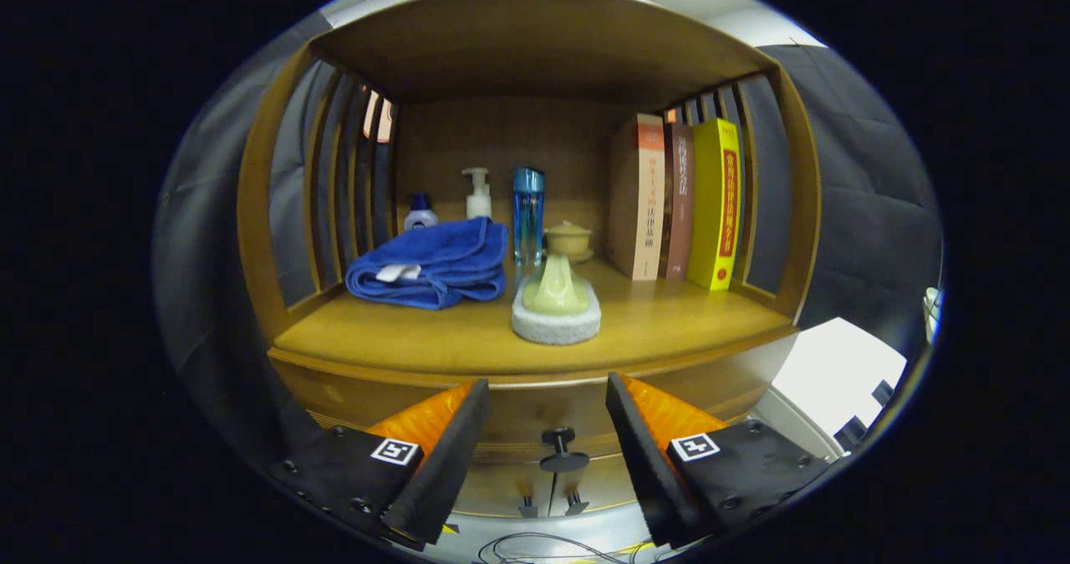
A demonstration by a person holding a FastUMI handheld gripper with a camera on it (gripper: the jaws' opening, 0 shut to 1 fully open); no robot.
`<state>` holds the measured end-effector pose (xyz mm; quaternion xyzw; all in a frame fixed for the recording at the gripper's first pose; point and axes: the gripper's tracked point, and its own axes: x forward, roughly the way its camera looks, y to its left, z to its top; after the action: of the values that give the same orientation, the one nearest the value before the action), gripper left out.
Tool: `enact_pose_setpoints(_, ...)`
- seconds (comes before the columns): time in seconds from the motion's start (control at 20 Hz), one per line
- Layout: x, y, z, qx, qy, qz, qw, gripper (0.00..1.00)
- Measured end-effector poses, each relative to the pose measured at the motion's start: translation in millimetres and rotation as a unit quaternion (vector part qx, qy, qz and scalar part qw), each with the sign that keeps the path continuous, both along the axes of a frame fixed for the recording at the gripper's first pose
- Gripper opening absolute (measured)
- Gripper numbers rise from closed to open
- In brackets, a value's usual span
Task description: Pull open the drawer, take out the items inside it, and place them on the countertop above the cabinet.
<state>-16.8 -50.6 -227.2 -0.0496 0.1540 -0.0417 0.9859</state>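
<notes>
Gripper (547,405) jaws apart before the drawer knob (562,449); blue towel (435,263) on countertop (418,338) beyond

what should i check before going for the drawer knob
1. hand-held gripper open: ok, fingers apart, nothing between them.
2. Drawer knob lined up: ok, it sits in the gap between the fingers, just ahead.
3. Drawer shut: ok, front flush under the countertop.
4. Free room on the countertop: ok, bare wood in front of the blue towel and scrub brush.
5. Drawer contents: cannot tell.
</notes>
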Motion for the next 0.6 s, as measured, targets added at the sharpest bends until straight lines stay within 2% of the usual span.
enact_pose_setpoints(0.6, -24, 21, 174, 0.016, -0.067, 0.026, 0.997, 0.94)
